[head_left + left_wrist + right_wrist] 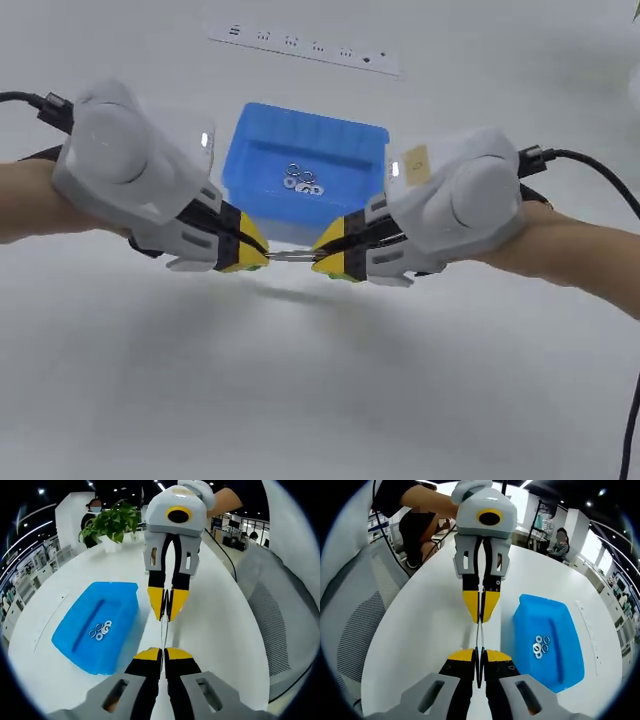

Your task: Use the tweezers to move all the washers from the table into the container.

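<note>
Tweezers [291,256] between hand-held grippers [255,256] [325,260] (both clamped)

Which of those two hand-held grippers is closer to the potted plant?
Right. The plant stands far along the table beyond the right gripper, slightly to its side. The left gripper faces it from the tweezers' other end, farther away.

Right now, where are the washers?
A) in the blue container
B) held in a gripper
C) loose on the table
A: the washers lie in a cluster on the floor of the container.
</note>
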A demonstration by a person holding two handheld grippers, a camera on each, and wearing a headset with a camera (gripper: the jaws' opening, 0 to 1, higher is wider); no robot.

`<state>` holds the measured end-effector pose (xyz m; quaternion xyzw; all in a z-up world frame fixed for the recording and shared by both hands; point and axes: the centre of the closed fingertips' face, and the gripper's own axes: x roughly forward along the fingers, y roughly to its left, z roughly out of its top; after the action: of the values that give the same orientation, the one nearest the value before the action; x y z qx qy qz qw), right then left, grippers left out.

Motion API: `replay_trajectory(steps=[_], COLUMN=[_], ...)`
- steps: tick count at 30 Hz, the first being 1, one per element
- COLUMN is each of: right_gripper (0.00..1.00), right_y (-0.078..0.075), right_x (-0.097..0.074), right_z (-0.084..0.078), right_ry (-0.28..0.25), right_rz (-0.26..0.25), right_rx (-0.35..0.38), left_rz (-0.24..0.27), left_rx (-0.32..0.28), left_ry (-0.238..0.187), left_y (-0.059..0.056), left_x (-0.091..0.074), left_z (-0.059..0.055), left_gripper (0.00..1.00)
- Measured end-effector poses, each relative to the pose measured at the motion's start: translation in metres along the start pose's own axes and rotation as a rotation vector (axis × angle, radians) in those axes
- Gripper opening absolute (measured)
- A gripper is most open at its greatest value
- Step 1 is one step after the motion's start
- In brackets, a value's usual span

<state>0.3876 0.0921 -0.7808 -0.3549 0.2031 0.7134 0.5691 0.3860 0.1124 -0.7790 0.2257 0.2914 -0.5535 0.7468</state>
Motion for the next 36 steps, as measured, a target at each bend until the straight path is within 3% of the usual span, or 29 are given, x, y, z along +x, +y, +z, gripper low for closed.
replay_trajectory(steps=[10,19,24,29,36], right_gripper=[0.08,0.08,0.09,0.1,0.11], right_y=[-0.005,-0.001,-0.001,-0.002,0.001], right_x=[0.008,0.012,0.013,0.012,0.01], right_z=[-0.014,-0.021,-0.023,-0.024,-0.026], right_ry=[0.021,0.05,0.067,0.076,0.13], right_rz=[-0.01,-0.005,-0.022,-0.035,-0.061], right_rx=[0.072,0.098,0.053,0.069,0.019], left_rz=[-0.011,-0.018,-0.012,-0.011,-0.009], left_rx=[-0.014,-0.024,-0.022,-0.027,-0.022], left_ry=[0.043,0.062,0.062,0.064,0.073], left_y=[0.006,0.003,0.003,0.003,0.002], left_x=[0.011,0.016,0.017,0.018,0.02], left_z=[-0.008,-0.011,-0.01,-0.01,-0.01], left_gripper=[0.07,0.07,0.07,0.07,0.07])
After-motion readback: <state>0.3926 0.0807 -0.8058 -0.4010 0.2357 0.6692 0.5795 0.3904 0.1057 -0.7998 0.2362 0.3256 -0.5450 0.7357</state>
